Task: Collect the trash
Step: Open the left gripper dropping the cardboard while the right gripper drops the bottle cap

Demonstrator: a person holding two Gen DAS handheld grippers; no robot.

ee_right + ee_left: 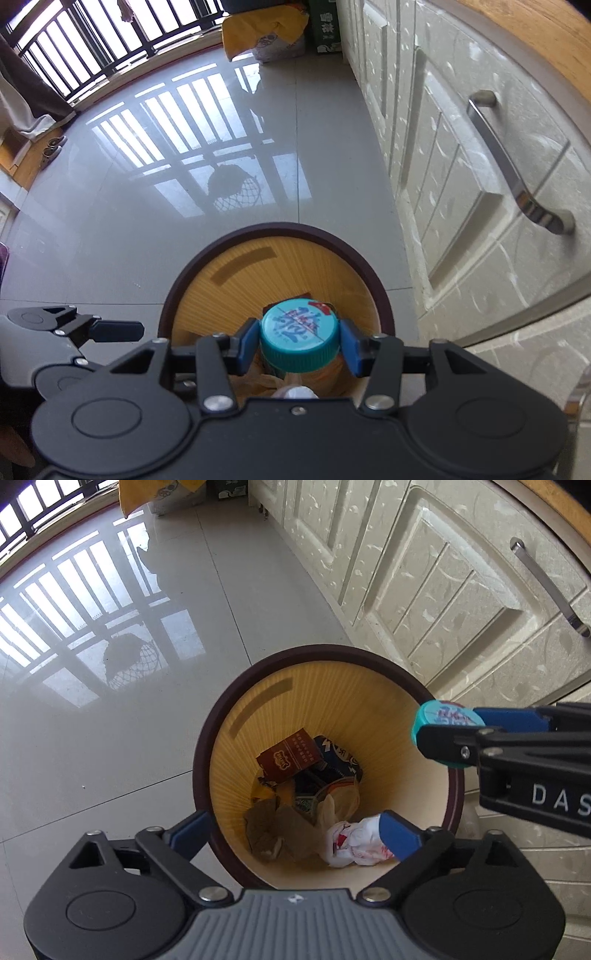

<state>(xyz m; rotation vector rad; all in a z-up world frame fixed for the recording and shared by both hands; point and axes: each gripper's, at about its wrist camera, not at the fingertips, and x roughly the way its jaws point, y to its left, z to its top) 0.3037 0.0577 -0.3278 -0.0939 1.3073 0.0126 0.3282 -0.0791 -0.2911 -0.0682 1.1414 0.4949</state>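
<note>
A round waste bin (199,760) with a dark rim and a yellow ribbed inner wall stands on the floor below both grippers. In it lie a brown carton (288,757), crumpled brown paper (273,827) and a crumpled white wrapper with red print (354,842). My left gripper (291,823) is open wide over the bin's near edge, with nothing pressed between its pads. My right gripper (299,341) is shut on a bottle with a teal cap (299,328), held over the bin (177,291). In the left wrist view that capped bottle (443,716) hangs above the bin's right rim.
Cream cabinet doors with a metal handle (546,587) (509,173) run close along the bin's right side. Glossy grey floor tiles (110,738) spread to the left. A yellow bag (258,29) and a green box (325,26) stand far off by the balcony railing (74,48).
</note>
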